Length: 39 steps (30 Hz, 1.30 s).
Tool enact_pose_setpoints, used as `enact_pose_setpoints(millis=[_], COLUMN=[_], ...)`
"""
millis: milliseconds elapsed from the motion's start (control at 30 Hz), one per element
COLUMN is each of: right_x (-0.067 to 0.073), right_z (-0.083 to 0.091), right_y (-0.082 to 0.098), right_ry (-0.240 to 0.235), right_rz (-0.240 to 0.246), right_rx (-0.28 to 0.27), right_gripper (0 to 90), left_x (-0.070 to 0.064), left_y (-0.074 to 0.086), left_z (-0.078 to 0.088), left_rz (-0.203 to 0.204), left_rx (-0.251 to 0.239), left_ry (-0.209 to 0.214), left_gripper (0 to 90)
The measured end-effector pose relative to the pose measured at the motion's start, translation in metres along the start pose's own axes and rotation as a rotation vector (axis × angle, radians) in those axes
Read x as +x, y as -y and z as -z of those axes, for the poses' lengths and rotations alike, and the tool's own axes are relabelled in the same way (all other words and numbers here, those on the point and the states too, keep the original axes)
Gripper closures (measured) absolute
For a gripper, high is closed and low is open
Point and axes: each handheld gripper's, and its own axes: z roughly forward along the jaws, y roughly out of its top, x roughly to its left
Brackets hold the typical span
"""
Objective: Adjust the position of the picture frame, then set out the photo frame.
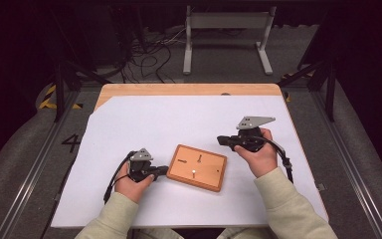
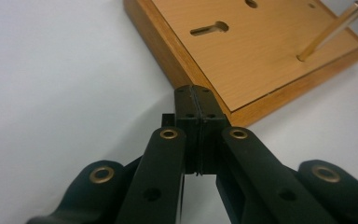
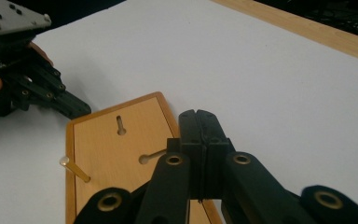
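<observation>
We see a wooden table (image 1: 179, 89) almost wholly covered by a white sheet (image 1: 179, 119), with bare wood showing along its far edge. On the sheet lies a wooden board (image 1: 197, 167) near the front, with a brass peg (image 2: 328, 31) standing in it.

A flat rectangular orange-brown wooden board (image 1: 197, 167) carries one brass-coloured metal pin (image 2: 330, 31). It lies on a white sheet (image 1: 179, 119) over the pale wooden worktop (image 1: 189, 89). Both sleeves (image 1: 288, 204) are pale green.
</observation>
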Motion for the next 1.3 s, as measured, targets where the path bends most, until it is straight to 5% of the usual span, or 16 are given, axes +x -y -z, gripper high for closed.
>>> enact_pose_setpoints(millis=[333,567,767,1067,1300], right_x=[-0.002,-0.004,0.0,0.011,0.018], right_z=[0.017,0.031,0.044,0.058,0.056], right_y=[0.021,0.036,0.041,0.052,0.054], right_ry=[0.01,0.01,0.034,0.075,0.029], right_rz=[-0.024,-0.01,0.032,0.07,0.089], right_rx=[-0.008,-0.029,-0.044,-0.086,-0.111], right_gripper=[89.1,82.9,72.7,45.6,36.7], left_x=[-0.027,-0.03,-0.03,-0.027,-0.026], left_y=[-0.003,-0.009,-0.018,-0.023,-0.025], left_z=[-0.015,-0.007,0.015,0.037,0.043], left_rz=[-0.092,-0.128,-0.137,-0.106,-0.096], left_rx=[0.035,0.003,-0.085,-0.187,-0.218], left_ry=[0.099,0.053,0.012,-0.023,-0.034], left_gripper=[88.0,73.4,58.0,50.0,46.5])
